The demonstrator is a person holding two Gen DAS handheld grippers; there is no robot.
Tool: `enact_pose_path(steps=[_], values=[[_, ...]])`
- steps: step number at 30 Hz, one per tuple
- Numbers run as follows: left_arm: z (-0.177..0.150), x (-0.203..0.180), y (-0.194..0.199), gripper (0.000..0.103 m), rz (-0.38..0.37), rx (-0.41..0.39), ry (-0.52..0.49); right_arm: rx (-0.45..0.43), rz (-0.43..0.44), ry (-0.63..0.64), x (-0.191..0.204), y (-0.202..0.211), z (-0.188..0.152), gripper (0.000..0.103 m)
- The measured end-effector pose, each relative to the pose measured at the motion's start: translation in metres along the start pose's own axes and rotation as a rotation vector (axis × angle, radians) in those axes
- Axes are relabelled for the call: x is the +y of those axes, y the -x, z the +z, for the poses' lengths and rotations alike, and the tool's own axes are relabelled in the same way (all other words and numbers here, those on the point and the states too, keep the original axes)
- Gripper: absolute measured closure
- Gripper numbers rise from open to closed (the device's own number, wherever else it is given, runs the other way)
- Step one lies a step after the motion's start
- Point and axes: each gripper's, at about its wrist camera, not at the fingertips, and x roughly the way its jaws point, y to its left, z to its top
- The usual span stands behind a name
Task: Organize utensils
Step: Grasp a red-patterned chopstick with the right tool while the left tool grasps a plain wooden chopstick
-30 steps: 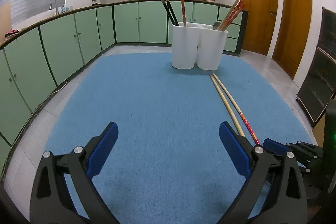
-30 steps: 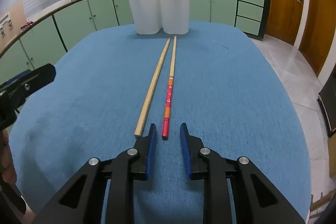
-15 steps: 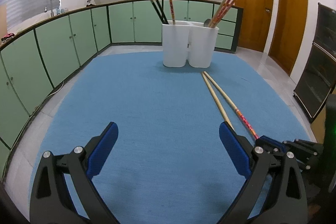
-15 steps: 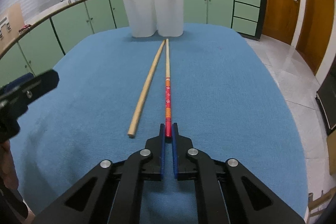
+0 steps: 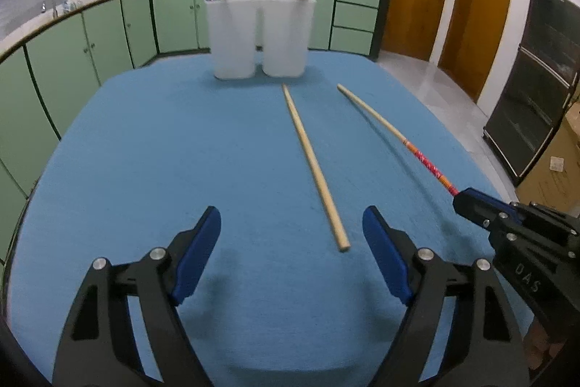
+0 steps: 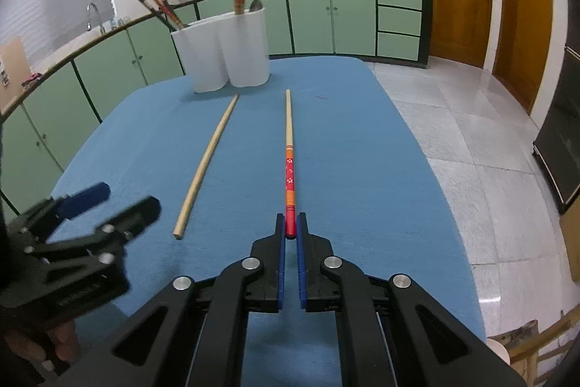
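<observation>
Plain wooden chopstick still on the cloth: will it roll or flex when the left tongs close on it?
The plain chopstick looks straight, so probably stiff. It looks round, so it might roll, though the blue cloth should slow it. Thin, likely light.

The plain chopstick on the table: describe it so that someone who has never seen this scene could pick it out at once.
Start at the blue table and find the white twin-cup holder at its far end. Two long sticks run from the holder toward the cameras; the plain chopstick lies free near the open left claw. It is bare pale wood end to end, whereas the red-patterned chopstick is pinched in the right claw.
</observation>
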Motion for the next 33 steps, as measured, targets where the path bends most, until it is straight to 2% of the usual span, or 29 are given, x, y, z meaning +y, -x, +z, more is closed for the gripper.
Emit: enact_pose_path(steps=[3, 7, 17, 23, 25, 33], values=[[0.000, -0.007, -0.007, 0.029, 0.003, 0.015, -0.003, 0.000, 0.006, -0.007, -0.005, 0.000, -0.001, 0.097], [-0.002, -0.011, -0.015, 0.041, 0.004, 0.047, 0.006, -0.004, 0.015, -0.014, -0.008, 0.001, -0.001, 0.097], [-0.003, -0.023, -0.031, 0.058, 0.022, 0.099, -0.008, -0.013, 0.031, -0.033, -0.016, 0.005, 0.000, 0.097], [-0.002, -0.030, -0.030, 0.082, 0.042, 0.098, -0.022, -0.017, 0.034, -0.039, -0.018, 0.007, 0.001, 0.097], [-0.003, -0.031, -0.030, 0.095, 0.040, 0.098, -0.026, -0.018, 0.034, -0.041, -0.019, 0.008, 0.001, 0.097], [-0.001, -0.025, -0.024, 0.097, 0.040, 0.099, -0.012, -0.032, 0.022, -0.030, -0.019, 0.015, 0.004, 0.097]])
